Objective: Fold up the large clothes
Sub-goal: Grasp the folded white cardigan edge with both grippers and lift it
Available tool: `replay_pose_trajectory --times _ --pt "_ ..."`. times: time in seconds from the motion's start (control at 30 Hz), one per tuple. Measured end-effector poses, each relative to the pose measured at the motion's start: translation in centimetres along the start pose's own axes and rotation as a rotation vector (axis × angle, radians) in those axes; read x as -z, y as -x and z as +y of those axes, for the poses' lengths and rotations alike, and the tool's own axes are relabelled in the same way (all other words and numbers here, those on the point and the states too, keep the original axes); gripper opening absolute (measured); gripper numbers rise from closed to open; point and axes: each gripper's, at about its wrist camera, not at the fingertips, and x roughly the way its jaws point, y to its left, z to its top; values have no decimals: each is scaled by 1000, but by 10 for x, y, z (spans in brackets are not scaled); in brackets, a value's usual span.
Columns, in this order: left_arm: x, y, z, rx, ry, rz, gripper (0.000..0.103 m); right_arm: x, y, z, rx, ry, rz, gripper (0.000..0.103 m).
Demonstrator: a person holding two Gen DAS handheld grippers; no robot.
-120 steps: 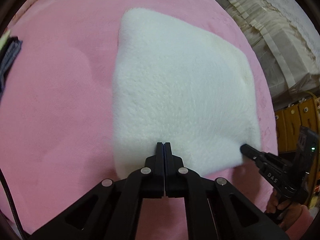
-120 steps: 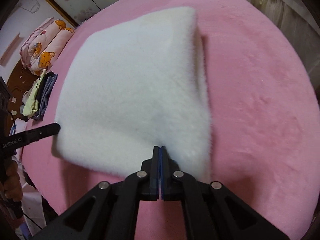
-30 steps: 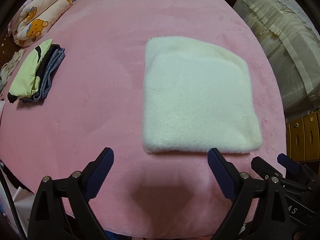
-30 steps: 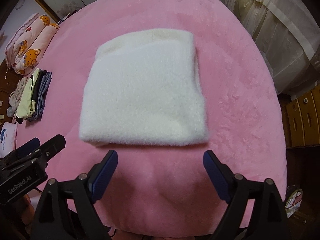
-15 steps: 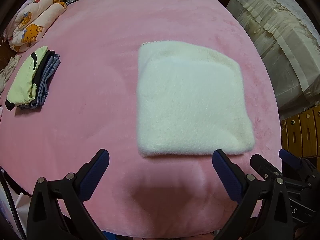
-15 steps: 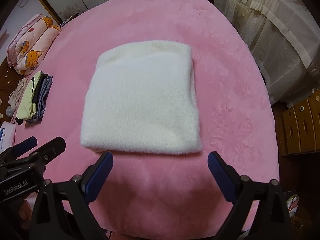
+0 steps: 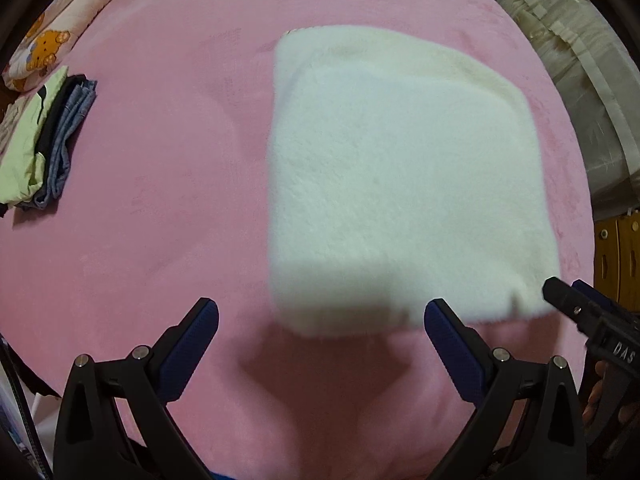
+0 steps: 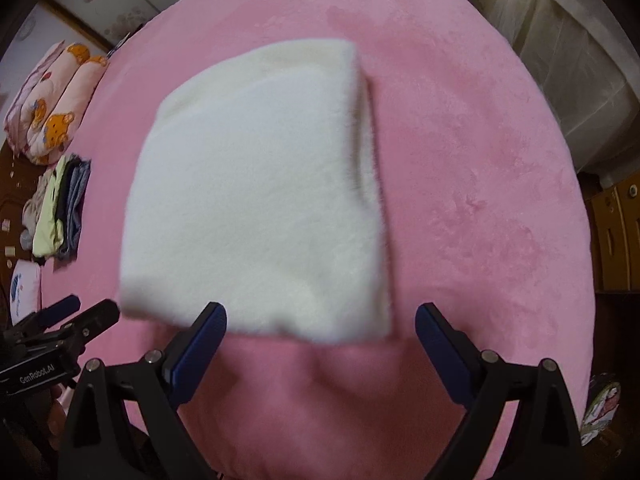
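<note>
- Both tools have come down closer to the one folded white fluffy garment [image 7: 400,184] on the pink bed [image 7: 160,160].
- Left gripper [image 7: 320,316] and right gripper [image 8: 320,316] gape wide, just opened more, nothing between.
- One clothes pile [image 7: 44,140] lies far left.

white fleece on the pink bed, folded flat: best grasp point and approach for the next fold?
Probably the two near corners of the white fleece, along its thick near edge. Come down from above with the open left gripper and open right gripper: it lies flat on the pink bed, so only edges offer a pinch.
</note>
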Motion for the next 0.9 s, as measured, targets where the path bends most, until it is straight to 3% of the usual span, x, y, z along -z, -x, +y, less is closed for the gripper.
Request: replay_pose_trajectory --times 0.13,0.3,0.5,0.7,0.77,0.9 --pt "-21 -30 15 109 69 72 102 -23 -32 -36 -85 -61 11 96" --pt "-43 -62 31 213 131 111 101 -48 -80 -66 -313 -132 88 96" --pt "-64 -82 45 338 185 97 101 -68 -104 -64 -466 -100 106 97" --pt "-76 -99 55 395 240 80 101 -92 -122 -56 -591 -115 119 96" --pt "-74 -101 55 398 266 71 96 -94 -124 -50 -632 -119 113 73" --pt "-66 -95 55 369 267 50 83 -95 -116 -37 -631 -66 73 52"
